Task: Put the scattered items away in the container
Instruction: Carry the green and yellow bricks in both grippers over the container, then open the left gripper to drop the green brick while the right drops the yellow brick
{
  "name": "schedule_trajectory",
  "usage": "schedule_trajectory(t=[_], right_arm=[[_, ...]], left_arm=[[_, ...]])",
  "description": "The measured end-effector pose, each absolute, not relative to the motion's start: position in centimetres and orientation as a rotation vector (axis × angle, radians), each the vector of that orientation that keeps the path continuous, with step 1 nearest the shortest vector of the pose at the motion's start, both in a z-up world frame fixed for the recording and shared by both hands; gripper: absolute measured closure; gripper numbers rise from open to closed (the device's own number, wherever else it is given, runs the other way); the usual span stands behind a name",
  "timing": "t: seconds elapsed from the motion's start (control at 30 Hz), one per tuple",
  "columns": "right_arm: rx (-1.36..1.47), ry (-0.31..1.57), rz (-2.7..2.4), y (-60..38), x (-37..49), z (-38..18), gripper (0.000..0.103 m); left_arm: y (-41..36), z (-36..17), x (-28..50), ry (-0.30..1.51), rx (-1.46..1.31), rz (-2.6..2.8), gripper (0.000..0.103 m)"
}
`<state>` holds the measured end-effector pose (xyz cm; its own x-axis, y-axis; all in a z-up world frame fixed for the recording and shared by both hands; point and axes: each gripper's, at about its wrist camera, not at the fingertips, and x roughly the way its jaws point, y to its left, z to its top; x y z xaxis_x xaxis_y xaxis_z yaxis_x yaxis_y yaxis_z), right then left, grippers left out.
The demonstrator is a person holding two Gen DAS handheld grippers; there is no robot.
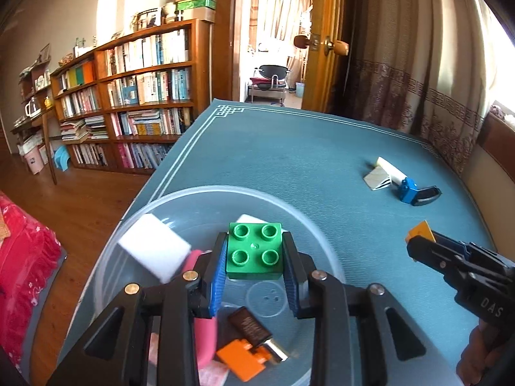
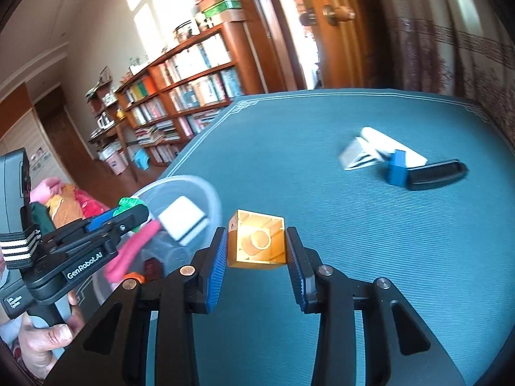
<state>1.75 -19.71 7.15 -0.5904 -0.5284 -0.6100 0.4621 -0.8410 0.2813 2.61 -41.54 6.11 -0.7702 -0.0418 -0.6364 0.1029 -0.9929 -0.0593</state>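
We hold a green brick (image 1: pixel 254 251) clamped in the left claw (image 1: pixel 255 268), studs toward the camera, poised over the clear round container (image 1: pixel 135 225) at the near left of the bench (image 1: pixel 289 160). The right claw (image 2: pixel 256 251) is clamped on a yellow brick (image 2: pixel 256 244), hollow underside facing us, above the blue mat just right of the container. Already inside lie a white block (image 1: pixel 154 247), a pink strip (image 1: pixel 206 334), an orange piece (image 1: pixel 241 360) and a small brown packet (image 1: pixel 249 325). To do this step well, we judge the left claw should sink below the rim before parting, so the brick drops a short way and does not bounce out of the shallow wall; an open patch near the middle looks best. The right claw should wait clear until the left withdraws, since both cannot crowd the opening. Still out on the bench, well apart to the far right, is a cluster of 3 or so things: a blue brick (image 1: pixel 407 189), a black clip (image 1: pixel 426 195) and a white tube (image 1: pixel 391 169).
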Motion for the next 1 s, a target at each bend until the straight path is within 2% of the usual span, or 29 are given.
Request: schedule_trajectory(t=[0.63,0.7,0.77,0.8,0.87,1.0], right_arm=[[0.986,-0.012,-2.265,-26.9,2.1,6.3,0.064],[1.003,-0.005,-2.252,-27.3,1.9,6.0,0.064],[1.03,-0.004,-2.244,-27.5,1.7,5.6,0.064],[1.044,-0.006,-2.241,-27.5,1.5,5.4,0.063],[1.056,-0.017,-2.243,-27.3,1.3,5.2,0.05],[1.051,-0.036,-2.248,-26.7,1.2,5.2,0.048]], left_arm=[[-44.9,5.3,3.0,0.199,1.03,-2.836,0.067],[-45.2,5.2,3.0,0.213,1.032,-2.829,0.055],[-45.5,5.2,3.2,0.221,1.011,-2.815,0.024],[-45.7,5.3,3.4,0.22,0.995,-2.808,0.02],[-46.0,5.3,3.5,0.226,0.99,-2.795,0.02],[-46.7,5.0,3.5,0.254,0.998,-2.764,0.02]])
